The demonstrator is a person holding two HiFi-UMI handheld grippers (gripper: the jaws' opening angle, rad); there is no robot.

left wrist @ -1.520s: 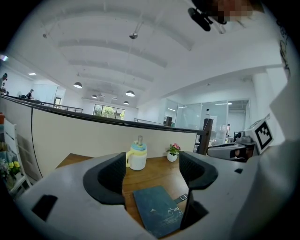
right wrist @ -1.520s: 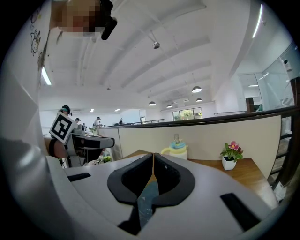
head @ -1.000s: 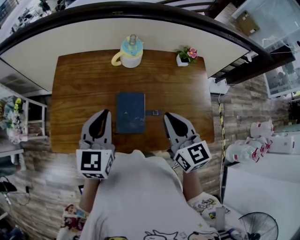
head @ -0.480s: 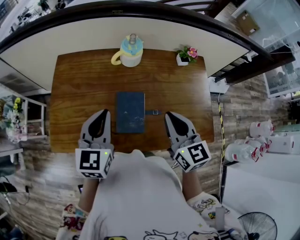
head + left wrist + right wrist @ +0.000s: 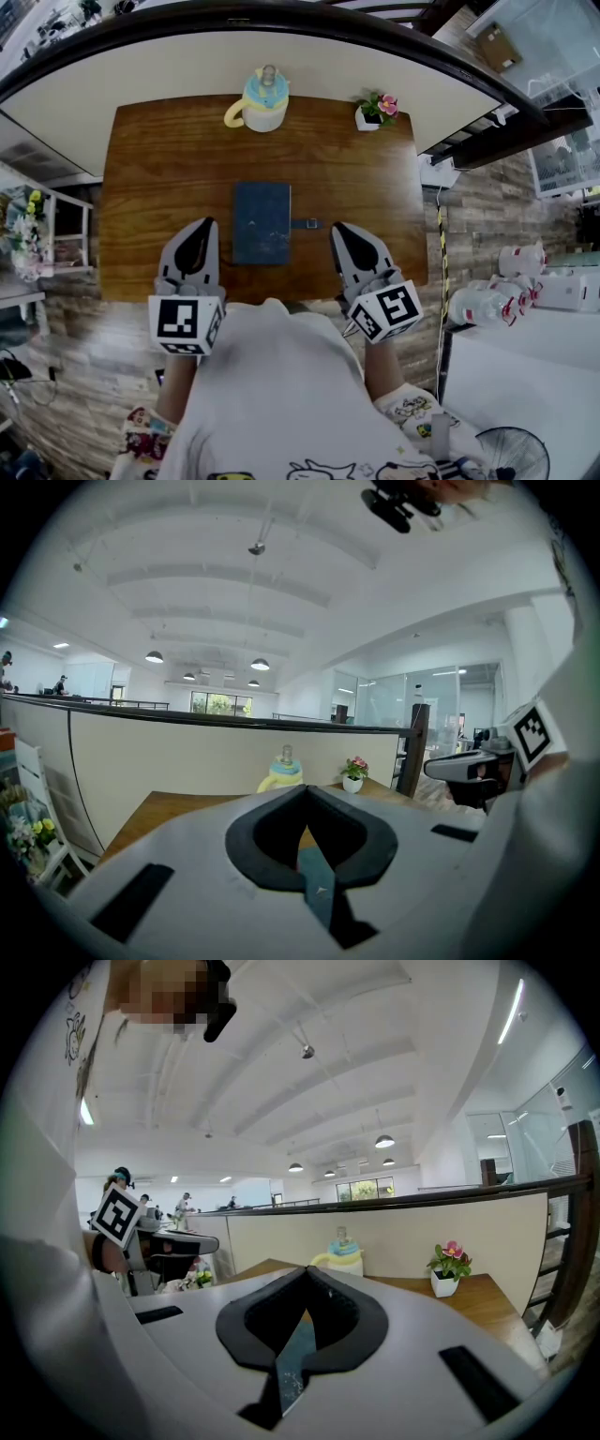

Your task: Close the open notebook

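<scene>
A dark blue notebook [image 5: 262, 223] lies closed on the wooden table [image 5: 150, 178], near its front edge, with a strap tab [image 5: 307, 224] sticking out to its right. My left gripper [image 5: 204, 225] sits shut at the notebook's left, apart from it, nothing between its jaws. My right gripper [image 5: 337, 230] sits shut to the right of the strap, also holding nothing. In the left gripper view the jaws [image 5: 305, 794] meet at the tip; in the right gripper view the jaws [image 5: 305, 1274] meet likewise.
A blue and yellow pitcher [image 5: 262, 100] and a small potted flower [image 5: 375, 110] stand at the table's far edge, by a curved railing wall [image 5: 281, 52]. White bottles [image 5: 506, 291] stand on a surface at the right. The person's torso fills the lower head view.
</scene>
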